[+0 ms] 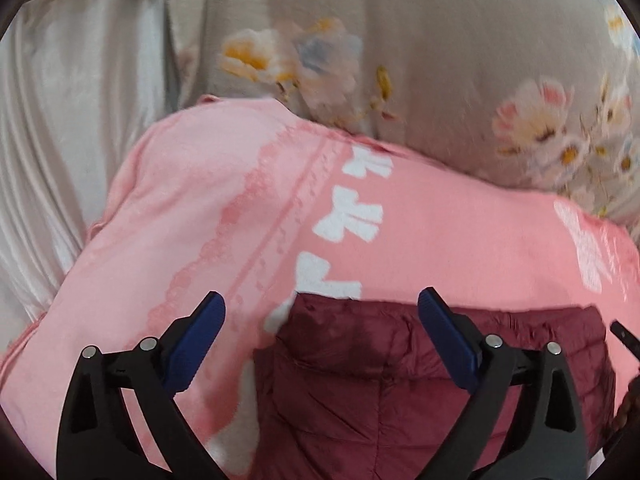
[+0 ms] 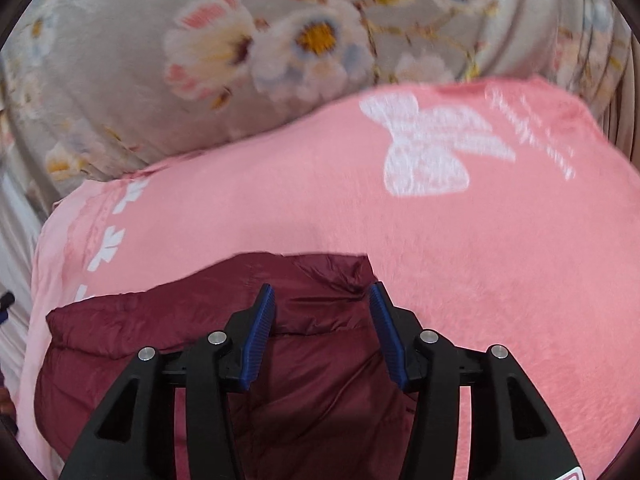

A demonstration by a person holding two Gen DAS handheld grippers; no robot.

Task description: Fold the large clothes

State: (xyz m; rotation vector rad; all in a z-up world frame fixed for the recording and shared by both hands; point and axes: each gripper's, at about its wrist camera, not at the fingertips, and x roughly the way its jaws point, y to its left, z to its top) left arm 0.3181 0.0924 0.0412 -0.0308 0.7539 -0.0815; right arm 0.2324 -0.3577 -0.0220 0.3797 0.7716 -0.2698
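Note:
A maroon quilted puffer jacket [image 1: 400, 380] lies folded on a pink blanket [image 1: 200, 220] with white bow prints. In the left wrist view my left gripper [image 1: 322, 312] is open wide above the jacket's far left corner, holding nothing. In the right wrist view the jacket [image 2: 312, 360] lies below my right gripper [image 2: 322, 304], which is open over the jacket's far edge, near its right corner, and empty. The pink blanket [image 2: 440, 240] stretches beyond it.
A grey floral quilt [image 1: 440, 60] lies bunched behind the pink blanket; it also shows in the right wrist view [image 2: 200, 60]. A pale satin sheet [image 1: 52, 140] lies at the left. A dark tip of the other gripper [image 1: 624, 334] shows at the right edge.

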